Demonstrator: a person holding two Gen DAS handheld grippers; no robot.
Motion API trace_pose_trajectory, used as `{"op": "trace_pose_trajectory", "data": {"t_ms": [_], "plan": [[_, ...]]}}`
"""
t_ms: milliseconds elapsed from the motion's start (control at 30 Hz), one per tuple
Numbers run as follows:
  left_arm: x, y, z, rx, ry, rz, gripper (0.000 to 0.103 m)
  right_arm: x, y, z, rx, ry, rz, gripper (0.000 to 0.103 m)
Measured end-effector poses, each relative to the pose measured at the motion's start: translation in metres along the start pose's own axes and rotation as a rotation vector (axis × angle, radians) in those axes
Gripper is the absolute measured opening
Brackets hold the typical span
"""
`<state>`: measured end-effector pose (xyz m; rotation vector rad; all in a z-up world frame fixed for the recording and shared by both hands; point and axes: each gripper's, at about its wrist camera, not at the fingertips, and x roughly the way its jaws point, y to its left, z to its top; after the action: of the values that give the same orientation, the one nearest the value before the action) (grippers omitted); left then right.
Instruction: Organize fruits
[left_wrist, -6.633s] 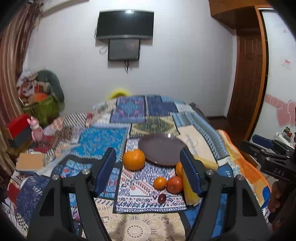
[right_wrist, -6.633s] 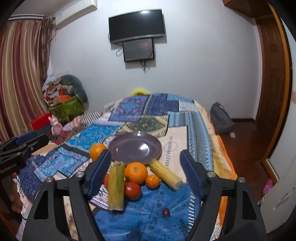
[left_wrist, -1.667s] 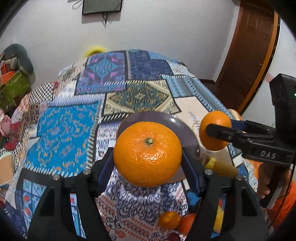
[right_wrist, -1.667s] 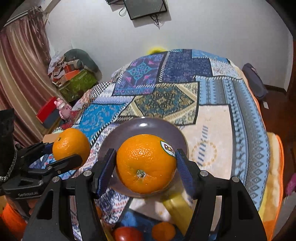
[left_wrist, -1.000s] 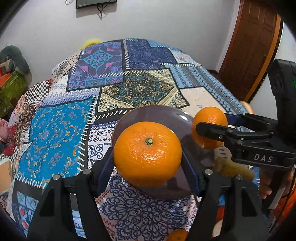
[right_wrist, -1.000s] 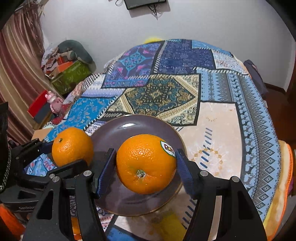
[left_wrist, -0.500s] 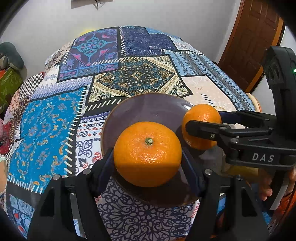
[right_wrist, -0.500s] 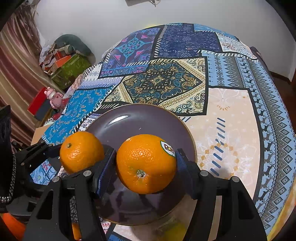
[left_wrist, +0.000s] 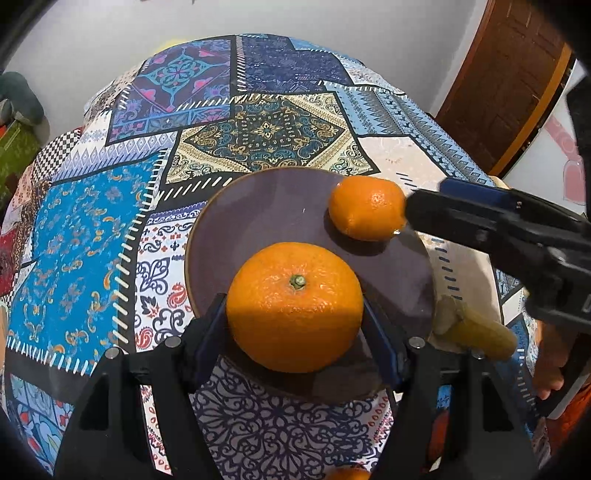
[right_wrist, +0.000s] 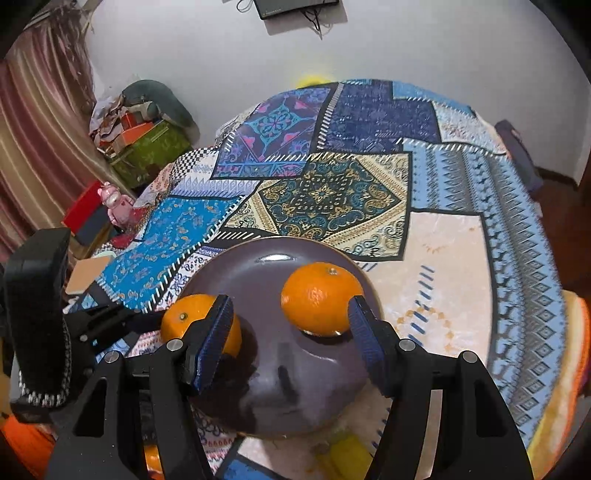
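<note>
- Over the near rim of the dark plate (left_wrist: 258, 221), the left gripper (left_wrist: 293, 306) is clamped on the held orange (left_wrist: 295, 314). Both blue pads press its sides and its green stem faces up.
- Whether that fruit touches the plate or hangs just above it cannot be told. The right wrist view shows it at the plate's left edge (right_wrist: 184, 321), half hidden behind a finger of the right gripper (right_wrist: 290, 310).
- On the far right part of the plate lies the loose orange (right_wrist: 321, 299), resting on the glossy surface with its reflection beneath it.
- The right gripper's jaws are spread around that fruit without gripping it. The left pad stands clear of it, with bare plate showing in the gap. The right pad is at its lower right side, touching or just beside it.
- From the left wrist view, one dark fingertip of the right gripper meets the loose orange (left_wrist: 365, 212) at its right side.
- The two oranges are apart, with open plate between them.
- The plate sits on a patchwork cloth (left_wrist: 92, 221).
- Just off the plate's right edge lies a yellowish stick-shaped piece (left_wrist: 476, 332).
- A small orange fruit (left_wrist: 347, 472) peeks in at the bottom edge, on the cloth.
</note>
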<state>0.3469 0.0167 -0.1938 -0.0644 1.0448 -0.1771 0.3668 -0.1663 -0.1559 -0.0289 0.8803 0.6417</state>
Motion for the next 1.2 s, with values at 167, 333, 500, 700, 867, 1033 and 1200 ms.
{"op": "trace_pose_trajectory", "data": {"t_ms": [167, 333, 500, 700, 867, 1033, 1200], "plan": [[-0.001, -0.003, 0.001, -0.002, 0.005, 0.012, 0.069, -0.011, -0.007, -0.011, -0.005, 0.005, -0.021, 0.061], [-0.001, -0.007, 0.002, 0.022, 0.019, 0.027, 0.070, -0.017, -0.020, -0.022, 0.006, 0.019, -0.040, 0.062], [-0.030, -0.010, 0.005, 0.038, -0.127, 0.034, 0.077, -0.020, -0.027, -0.034, 0.019, 0.034, -0.049, 0.062], [-0.054, -0.019, 0.002, 0.091, -0.159, 0.071, 0.081, -0.030, -0.026, -0.052, 0.015, 0.042, -0.063, 0.062], [-0.071, -0.018, -0.019, 0.079, -0.139, 0.047, 0.081, -0.052, -0.017, -0.065, -0.001, 0.022, -0.069, 0.062], [-0.092, -0.024, -0.050, 0.079, -0.138, 0.039, 0.081, -0.072, -0.008, -0.081, -0.009, 0.014, -0.065, 0.062], [-0.106, -0.029, -0.088, 0.079, -0.111, 0.037, 0.081, -0.080, 0.004, -0.105, -0.008, 0.037, -0.054, 0.062]]}}
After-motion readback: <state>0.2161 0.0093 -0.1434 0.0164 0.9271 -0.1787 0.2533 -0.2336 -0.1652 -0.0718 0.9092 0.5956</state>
